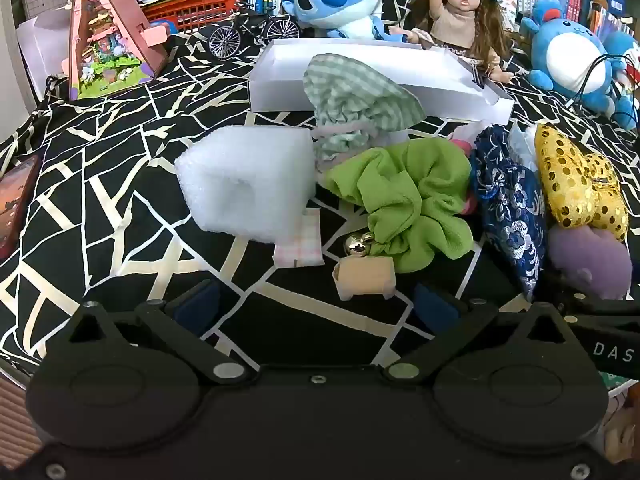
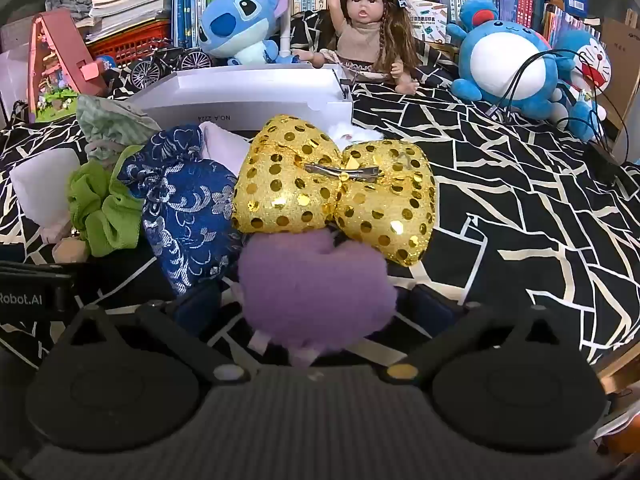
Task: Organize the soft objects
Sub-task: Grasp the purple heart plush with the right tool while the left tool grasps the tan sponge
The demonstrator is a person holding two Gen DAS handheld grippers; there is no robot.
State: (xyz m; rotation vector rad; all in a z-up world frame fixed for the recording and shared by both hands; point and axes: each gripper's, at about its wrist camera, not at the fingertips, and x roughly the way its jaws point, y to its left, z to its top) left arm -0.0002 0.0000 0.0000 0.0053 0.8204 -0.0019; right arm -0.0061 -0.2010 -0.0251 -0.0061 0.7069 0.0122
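The foam block point(image 1: 248, 184) lies left of the scrunchie point(image 1: 408, 204), box point(image 1: 440, 96) behind.

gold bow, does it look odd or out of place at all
Slightly. The gold bow lies face-down, its metal clip showing on top, and it rests partly on the purple plush rather than flat on the cloth. No damage shows.

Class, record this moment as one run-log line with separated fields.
left gripper: open, empty, before green scrunchie | right gripper: open around purple plush | white box: behind pile
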